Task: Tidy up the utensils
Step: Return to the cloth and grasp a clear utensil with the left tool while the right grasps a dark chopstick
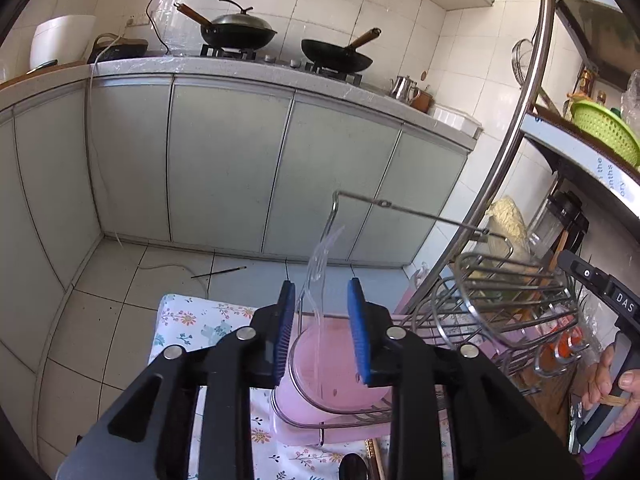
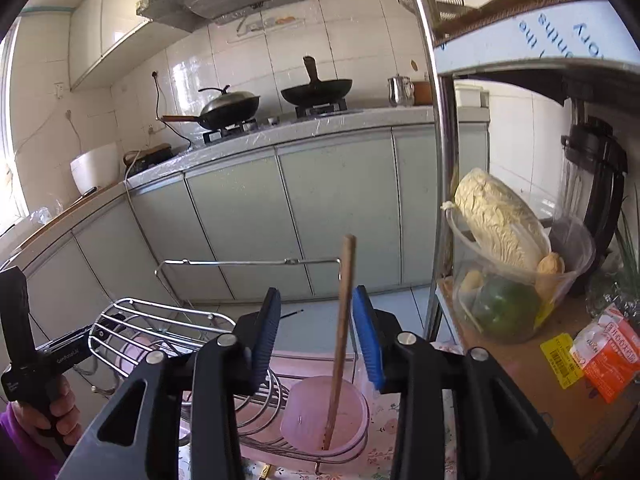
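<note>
In the left wrist view my left gripper is open, its blue pads apart on either side of a clear plastic fork that stands upright in a pink cup held in the wire dish rack. In the right wrist view my right gripper is open around a wooden chopstick that leans upright in another pink cup of the same rack. Neither pad touches its utensil. The right hand and its gripper handle show at the right of the left view.
The rack stands on a floral cloth. A metal shelf post rises to the right, with a cabbage basket, packets and a blender on the shelf. Kitchen cabinets and woks lie beyond.
</note>
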`<control>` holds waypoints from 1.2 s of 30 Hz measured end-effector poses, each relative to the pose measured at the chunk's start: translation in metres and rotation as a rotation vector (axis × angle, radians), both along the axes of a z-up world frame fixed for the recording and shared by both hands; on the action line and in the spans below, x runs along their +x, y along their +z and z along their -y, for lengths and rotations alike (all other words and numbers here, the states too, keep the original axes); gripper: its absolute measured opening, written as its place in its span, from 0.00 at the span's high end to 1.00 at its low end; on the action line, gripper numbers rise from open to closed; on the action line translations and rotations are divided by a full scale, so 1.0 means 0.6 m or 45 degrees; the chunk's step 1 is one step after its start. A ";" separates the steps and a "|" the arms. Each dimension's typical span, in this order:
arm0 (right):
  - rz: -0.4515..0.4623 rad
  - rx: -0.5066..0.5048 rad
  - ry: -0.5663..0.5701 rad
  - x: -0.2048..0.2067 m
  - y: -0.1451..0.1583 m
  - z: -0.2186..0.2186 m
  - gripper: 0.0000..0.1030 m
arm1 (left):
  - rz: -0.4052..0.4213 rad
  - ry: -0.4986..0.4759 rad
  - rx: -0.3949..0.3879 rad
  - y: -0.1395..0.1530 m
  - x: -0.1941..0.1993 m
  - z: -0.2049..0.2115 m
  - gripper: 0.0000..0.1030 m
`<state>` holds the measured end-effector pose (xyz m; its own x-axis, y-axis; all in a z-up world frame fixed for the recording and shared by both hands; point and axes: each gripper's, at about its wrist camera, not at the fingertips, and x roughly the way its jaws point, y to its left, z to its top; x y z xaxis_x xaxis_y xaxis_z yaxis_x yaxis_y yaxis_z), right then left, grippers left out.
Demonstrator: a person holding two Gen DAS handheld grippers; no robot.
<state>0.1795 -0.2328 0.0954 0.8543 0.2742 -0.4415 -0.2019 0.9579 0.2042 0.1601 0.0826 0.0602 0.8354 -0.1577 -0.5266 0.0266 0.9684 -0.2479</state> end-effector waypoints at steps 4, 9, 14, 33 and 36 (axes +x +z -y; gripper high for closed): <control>0.029 0.034 -0.008 -0.034 0.015 0.010 0.64 | 0.046 0.021 -0.022 0.026 -0.026 -0.010 0.73; 0.068 0.006 -0.016 -0.095 0.008 0.012 0.63 | 0.070 0.018 -0.010 0.036 -0.071 -0.011 0.73; 0.021 0.008 0.005 -0.141 -0.028 0.013 0.63 | 0.003 -0.025 0.027 0.011 -0.109 0.007 0.73; -0.563 0.149 0.164 -0.167 -0.263 -0.011 0.67 | -0.545 -0.199 0.030 -0.206 -0.170 0.066 0.73; -0.603 0.163 0.180 -0.168 -0.286 -0.012 0.67 | -0.640 -0.219 0.021 -0.239 -0.170 0.075 0.73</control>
